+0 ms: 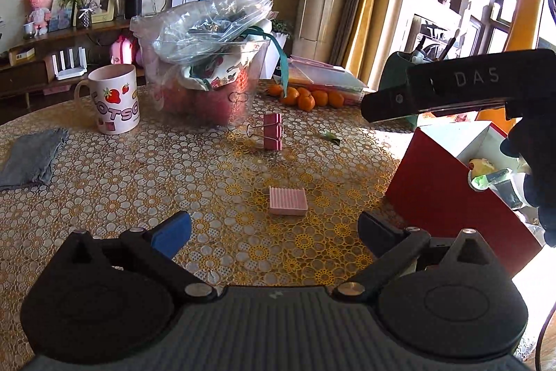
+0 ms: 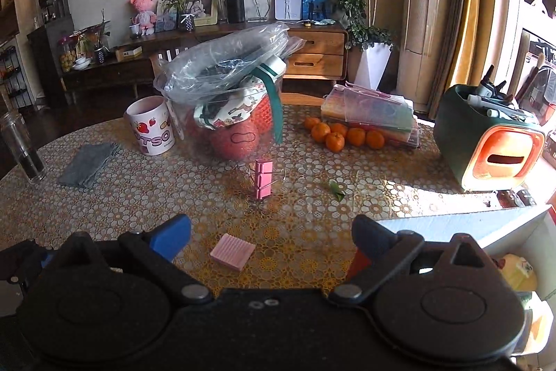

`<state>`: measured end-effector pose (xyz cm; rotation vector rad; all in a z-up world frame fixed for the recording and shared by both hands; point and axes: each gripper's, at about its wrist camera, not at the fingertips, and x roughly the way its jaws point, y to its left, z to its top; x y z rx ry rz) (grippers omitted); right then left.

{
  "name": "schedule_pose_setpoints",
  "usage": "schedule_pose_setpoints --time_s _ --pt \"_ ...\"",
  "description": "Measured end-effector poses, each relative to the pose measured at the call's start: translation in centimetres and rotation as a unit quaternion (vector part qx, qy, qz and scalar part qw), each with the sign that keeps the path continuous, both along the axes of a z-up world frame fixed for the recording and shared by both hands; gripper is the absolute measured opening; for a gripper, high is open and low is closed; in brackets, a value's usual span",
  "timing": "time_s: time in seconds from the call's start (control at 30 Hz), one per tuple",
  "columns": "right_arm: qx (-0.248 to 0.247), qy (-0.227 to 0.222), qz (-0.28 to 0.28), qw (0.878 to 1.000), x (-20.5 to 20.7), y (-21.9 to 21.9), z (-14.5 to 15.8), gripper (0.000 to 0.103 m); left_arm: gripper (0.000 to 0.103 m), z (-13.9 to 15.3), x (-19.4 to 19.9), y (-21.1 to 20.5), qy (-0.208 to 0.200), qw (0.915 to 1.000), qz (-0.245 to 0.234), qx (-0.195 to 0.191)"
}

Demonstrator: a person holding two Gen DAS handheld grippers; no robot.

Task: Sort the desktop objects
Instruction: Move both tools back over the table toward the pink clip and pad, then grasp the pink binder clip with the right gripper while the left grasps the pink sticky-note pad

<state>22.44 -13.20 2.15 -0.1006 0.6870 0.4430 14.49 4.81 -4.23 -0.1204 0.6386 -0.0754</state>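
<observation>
A pink ribbed eraser (image 1: 288,201) lies flat on the patterned table just ahead of my left gripper (image 1: 274,230), which is open and empty. A pink binder clip (image 1: 272,131) stands upright farther back. In the right wrist view the eraser (image 2: 232,251) lies between the fingers of my right gripper (image 2: 271,237), which is open and empty, and the binder clip (image 2: 263,179) stands beyond it. A red box (image 1: 448,193) with a white inside holds small items at the right; its white edge (image 2: 486,221) shows in the right wrist view.
A strawberry mug (image 2: 152,126), a clear tub with a plastic bag (image 2: 229,99), oranges (image 2: 342,134), stacked folders (image 2: 371,113), a green and orange pen holder (image 2: 490,134), a grey cloth (image 2: 88,164), a glass jar (image 2: 21,145) and a green leaf (image 2: 336,189) stand on the table.
</observation>
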Motion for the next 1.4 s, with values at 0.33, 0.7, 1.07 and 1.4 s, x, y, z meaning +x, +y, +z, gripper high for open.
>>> schedule_pose_setpoints --time_s 0.33,0.7,1.07,1.4 --pt "-0.012 0.01 0.013 1.0 4.1 3.0 -2.3 0.099 0.102 -3.0 3.6 -0.8 0.006 0.9998 -0.001 0.02" --pt "-0.022 0.034 0.017 0.999 9.5 4.7 -5.1 0.097 0.102 -5.2 7.5 -3.4 0.008 0.9985 -0.025 0.049" --pt "-0.042 0.05 0.021 0.998 14.6 7.4 -7.7 0.095 0.102 -6.8 9.9 -3.0 0.019 0.9986 -0.011 0.047" --pt "-0.058 0.063 0.024 0.996 17.0 8.0 -10.3 0.091 0.101 -7.5 10.7 -3.1 0.018 0.9983 -0.009 0.055"
